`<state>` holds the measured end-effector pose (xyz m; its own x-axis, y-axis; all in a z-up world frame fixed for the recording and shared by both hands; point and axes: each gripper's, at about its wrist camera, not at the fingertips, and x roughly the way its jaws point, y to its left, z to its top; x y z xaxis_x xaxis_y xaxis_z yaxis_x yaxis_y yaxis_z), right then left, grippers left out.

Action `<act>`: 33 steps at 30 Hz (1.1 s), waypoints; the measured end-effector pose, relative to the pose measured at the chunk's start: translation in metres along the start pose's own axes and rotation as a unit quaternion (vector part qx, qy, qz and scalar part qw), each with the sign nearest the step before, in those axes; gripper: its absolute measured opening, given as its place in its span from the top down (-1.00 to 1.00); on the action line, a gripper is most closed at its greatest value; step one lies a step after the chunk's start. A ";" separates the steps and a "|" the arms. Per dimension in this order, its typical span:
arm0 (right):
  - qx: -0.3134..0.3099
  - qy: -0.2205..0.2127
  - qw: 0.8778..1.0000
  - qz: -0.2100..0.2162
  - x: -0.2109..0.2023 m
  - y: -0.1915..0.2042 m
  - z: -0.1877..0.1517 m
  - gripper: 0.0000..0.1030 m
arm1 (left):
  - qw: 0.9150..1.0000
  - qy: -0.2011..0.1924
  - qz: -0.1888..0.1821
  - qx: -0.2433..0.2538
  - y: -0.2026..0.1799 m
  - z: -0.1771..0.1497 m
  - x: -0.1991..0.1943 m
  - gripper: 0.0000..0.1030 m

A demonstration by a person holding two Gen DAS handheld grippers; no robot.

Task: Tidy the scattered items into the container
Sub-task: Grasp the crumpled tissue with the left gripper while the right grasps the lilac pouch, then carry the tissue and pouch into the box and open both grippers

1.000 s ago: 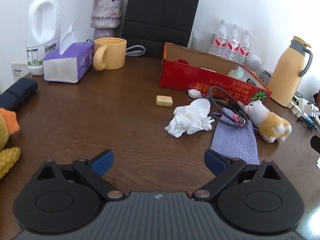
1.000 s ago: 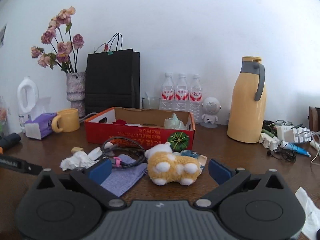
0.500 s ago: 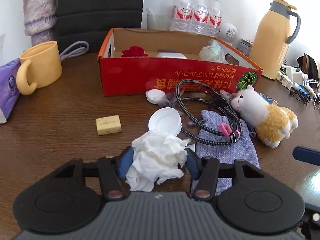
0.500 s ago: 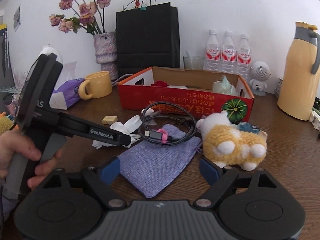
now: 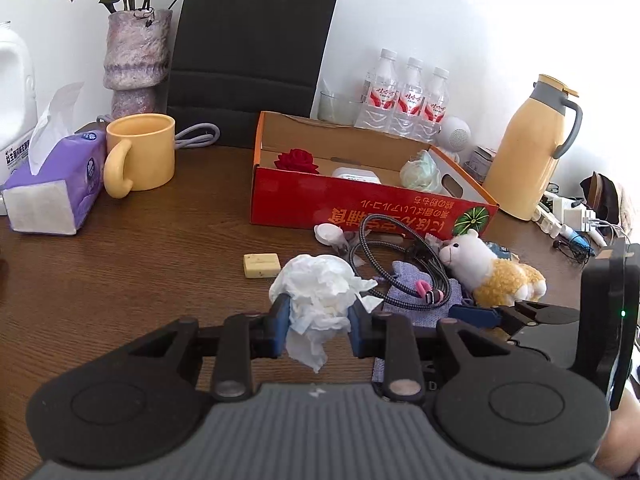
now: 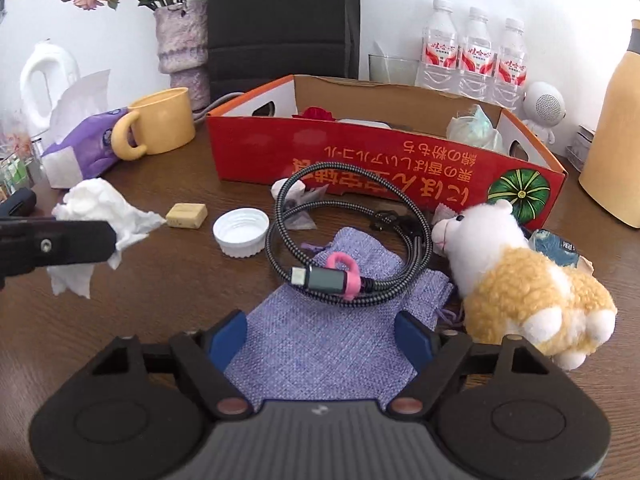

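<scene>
The left gripper [image 5: 316,330] has its blue pads pressed into a crumpled white tissue [image 5: 320,296], and its jaws are closing further on the wad; in the right wrist view the tissue hangs clear of the wooden table [image 6: 168,280], so it looks lifted and ready to be carried. The right gripper [image 6: 322,338] is lower and closer to the clutter, its jaws fairly wide but closing, with the near end of the purple fabric pouch [image 6: 332,332] lying between the pads, which do not yet touch it.

Outward from there, a coiled braided cable [image 6: 348,236] rests partly on the pouch's far end, a white bottle cap [image 6: 241,232] sits just left of it, and a small tan block [image 6: 187,215] lies beyond the cap. A plush alpaca [image 6: 516,276] lies on its side just right of the pouch, with a small dark packet [image 6: 556,246] behind it. A small white piece and a scrap of wrapper lie against the front wall of the red cardboard box [image 6: 380,160], which stands toward the table's far edge.

The box already holds a red rose [image 5: 297,161], a flat white case [image 5: 356,176] and a pale green crumpled wad [image 5: 420,170]. By that count the task appears less than half done: the tissue is in hand, the pouch is next, and the cable, cap, block, alpaca and small bits remain.
</scene>
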<state>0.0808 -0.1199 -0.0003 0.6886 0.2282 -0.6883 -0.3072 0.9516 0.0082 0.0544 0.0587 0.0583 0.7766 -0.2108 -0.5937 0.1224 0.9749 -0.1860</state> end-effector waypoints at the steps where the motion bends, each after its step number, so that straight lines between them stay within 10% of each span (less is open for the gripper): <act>1: -0.002 0.002 1.000 0.004 -0.005 -0.003 -0.001 -0.13 | 1.000 -0.001 -0.003 -0.001 0.000 -0.001 -0.003 0.41; 2: -0.001 0.005 1.000 0.005 -0.009 -0.007 -0.001 0.46 | 1.000 -0.002 -0.008 -0.004 0.000 -0.001 -0.006 0.41; 4: 0.001 0.016 1.000 0.012 -0.017 -0.014 -0.003 0.91 | 1.000 -0.003 -0.016 -0.007 -0.001 -0.002 -0.011 0.41; 11: 0.004 0.025 0.999 0.031 -0.080 -0.012 -0.044 0.92 | 0.999 -0.031 -0.025 0.006 -0.017 -0.013 -0.048 0.41; 21: 0.013 -0.130 0.991 -0.013 -0.219 -0.004 -0.083 0.92 | 0.995 -0.090 -0.010 0.028 -0.049 -0.057 -0.126 0.41; 33: 0.018 -0.163 0.986 -0.001 -0.227 -0.003 -0.069 0.91 | 0.991 -0.121 0.004 0.050 -0.064 -0.051 -0.138 0.41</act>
<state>-0.1199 -0.1890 0.1061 0.8655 0.2753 -0.4185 -0.2864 0.9574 0.0375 -0.0922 0.0223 0.1125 0.9016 -0.1912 -0.3880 0.1665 0.9813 -0.0967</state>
